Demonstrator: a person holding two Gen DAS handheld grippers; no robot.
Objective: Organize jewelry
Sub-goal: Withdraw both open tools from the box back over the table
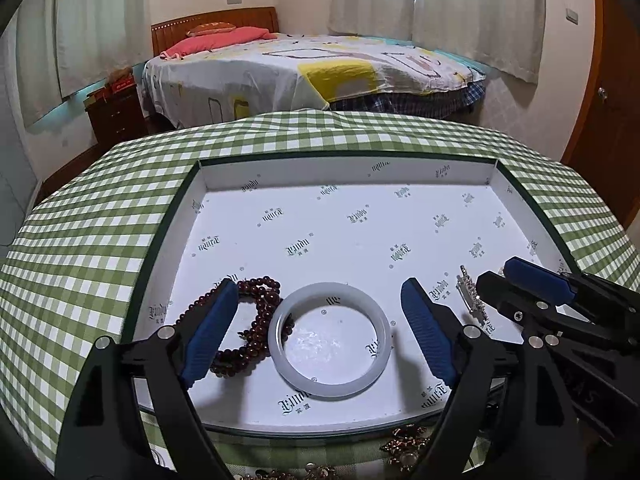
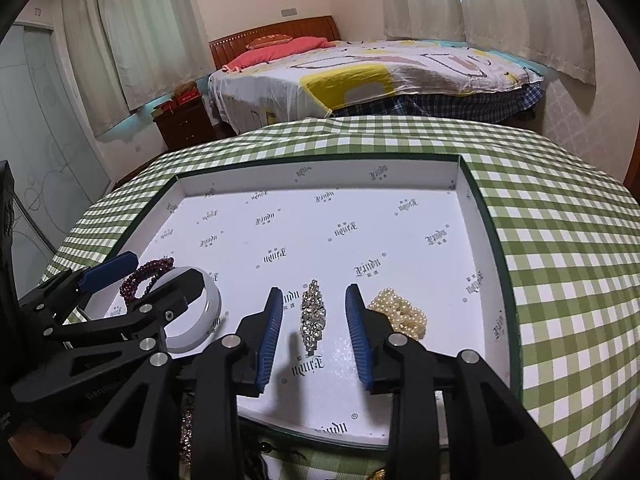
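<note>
A shallow white box lid [image 1: 344, 172] [image 2: 320, 176] lies on the green checked tablecloth. In it lie a white jade bangle [image 1: 280, 316] [image 2: 212, 300], dark red bead strands [image 1: 260, 292] [image 2: 150, 270], a rhinestone hair clip [image 2: 313, 314] [image 1: 472, 300] and a pearl bracelet [image 2: 402, 312]. My left gripper [image 1: 320, 328] is open and empty, its fingers either side of the bangle, above it. My right gripper [image 2: 314, 334] is open and empty, its fingers either side of the rhinestone clip. Each gripper shows in the other's view.
Gold-toned jewelry [image 1: 404, 440] lies on the cloth in front of the box's near edge. More glittery pieces [image 2: 186, 428] show under the right gripper. A bed [image 1: 320, 68] and a wooden nightstand [image 1: 116, 114] stand beyond the table.
</note>
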